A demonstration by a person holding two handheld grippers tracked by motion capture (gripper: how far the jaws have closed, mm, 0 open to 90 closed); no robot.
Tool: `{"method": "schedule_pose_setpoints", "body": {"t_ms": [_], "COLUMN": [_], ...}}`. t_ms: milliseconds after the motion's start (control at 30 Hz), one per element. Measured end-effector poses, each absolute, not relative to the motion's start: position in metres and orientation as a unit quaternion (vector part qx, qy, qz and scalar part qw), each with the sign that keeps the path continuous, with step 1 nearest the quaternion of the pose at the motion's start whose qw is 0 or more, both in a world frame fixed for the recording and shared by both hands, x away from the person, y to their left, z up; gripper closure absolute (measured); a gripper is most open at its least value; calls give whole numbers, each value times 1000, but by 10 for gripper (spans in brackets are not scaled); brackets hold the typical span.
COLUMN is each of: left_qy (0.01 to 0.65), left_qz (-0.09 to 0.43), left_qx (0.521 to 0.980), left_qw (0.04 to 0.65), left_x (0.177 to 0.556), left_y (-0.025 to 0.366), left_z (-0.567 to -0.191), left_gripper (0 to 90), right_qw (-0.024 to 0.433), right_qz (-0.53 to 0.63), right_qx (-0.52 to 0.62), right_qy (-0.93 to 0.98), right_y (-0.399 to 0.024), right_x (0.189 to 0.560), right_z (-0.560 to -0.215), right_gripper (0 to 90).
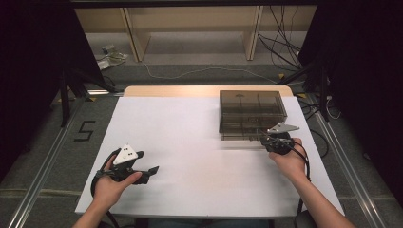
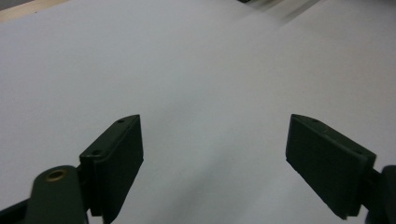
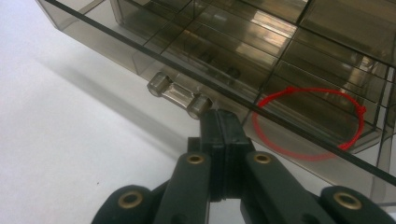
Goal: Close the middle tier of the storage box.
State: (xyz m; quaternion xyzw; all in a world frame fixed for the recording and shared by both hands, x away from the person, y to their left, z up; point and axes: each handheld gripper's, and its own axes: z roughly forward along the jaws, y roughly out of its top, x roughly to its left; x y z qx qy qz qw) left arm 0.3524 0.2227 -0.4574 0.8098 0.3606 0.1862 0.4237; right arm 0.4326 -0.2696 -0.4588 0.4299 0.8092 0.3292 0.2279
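From my station I can't tell what lies in the smoky compartment box (image 1: 252,114): in the high view its cells are too dark and small to read. In the right gripper view the box (image 3: 280,42) runs off the top and right edges, and the right gripper (image 3: 223,122) covers whatever sits at its tips. In the left gripper view, a dark blurred shape (image 2: 275,3) is cut by the top edge

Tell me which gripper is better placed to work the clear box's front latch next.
Right. The right gripper, jaws shut, sits at the smoky box by its front latch. The left gripper hangs open over bare white table, well away.
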Motion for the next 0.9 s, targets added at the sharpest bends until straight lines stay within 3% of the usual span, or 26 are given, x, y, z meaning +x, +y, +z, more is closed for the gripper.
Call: {"method": "schedule_pose_setpoints", "body": {"t_ms": [900], "left_qy": [361], "left_qz": [184], "left_qx": [809], "left_qw": [425], "left_x": [353], "left_y": [222], "left_z": [-458], "left_gripper": [190], "right_qw": [241], "right_qz": [332], "right_qx": [431], "right_qy": [804], "right_y": [-268], "right_x": [442], "right_z": [-459], "right_gripper": [900]}}
